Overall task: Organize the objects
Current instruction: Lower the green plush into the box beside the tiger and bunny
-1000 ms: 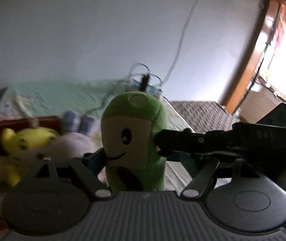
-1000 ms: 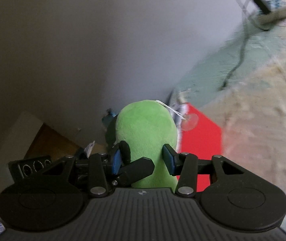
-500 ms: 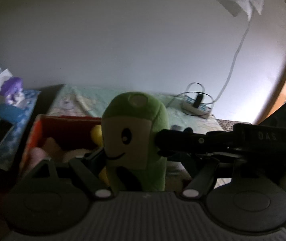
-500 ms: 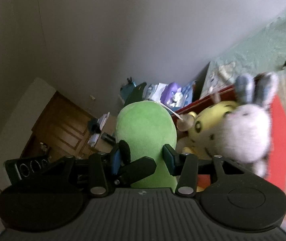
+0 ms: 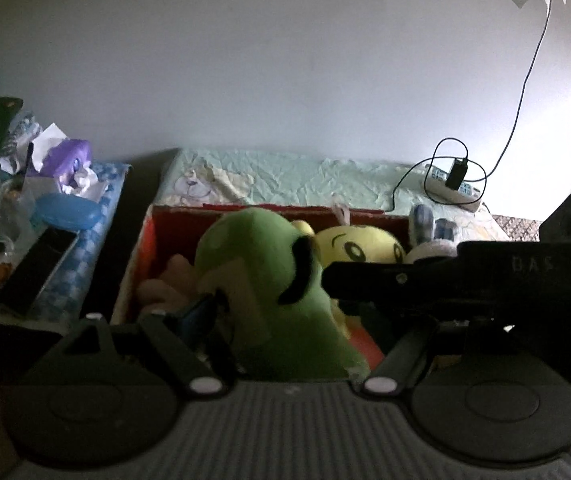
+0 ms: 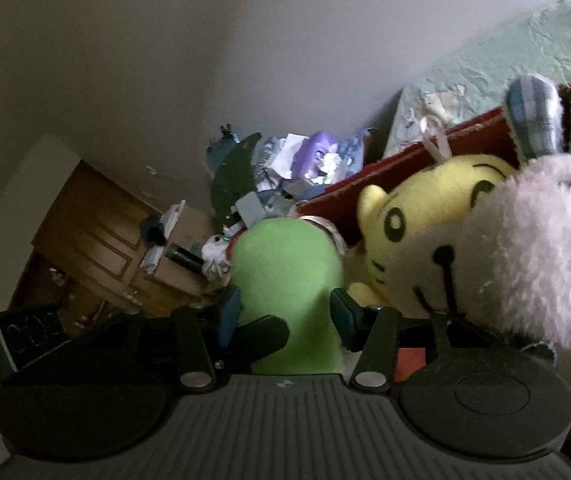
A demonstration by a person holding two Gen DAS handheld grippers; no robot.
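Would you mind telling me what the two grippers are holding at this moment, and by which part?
Both hold the green plush toy. The right gripper clamps its lower body from behind; the left gripper grips its lower body too, with the toy tilted over the red box.

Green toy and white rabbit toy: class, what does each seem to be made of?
Green toy: soft plush fabric, matte, short nap; it dents between the right gripper pads.
White rabbit toy: fluffy long-pile plush, with checked woven-looking ears.

Red box [image 5: 147, 240] crowded by yellow plush [image 5: 361, 242] and white rabbit plush [image 6: 525, 256] on its right, open floor at its left wall, cluttered side table [image 5: 97, 208] beyond a dark gap, wall behind.
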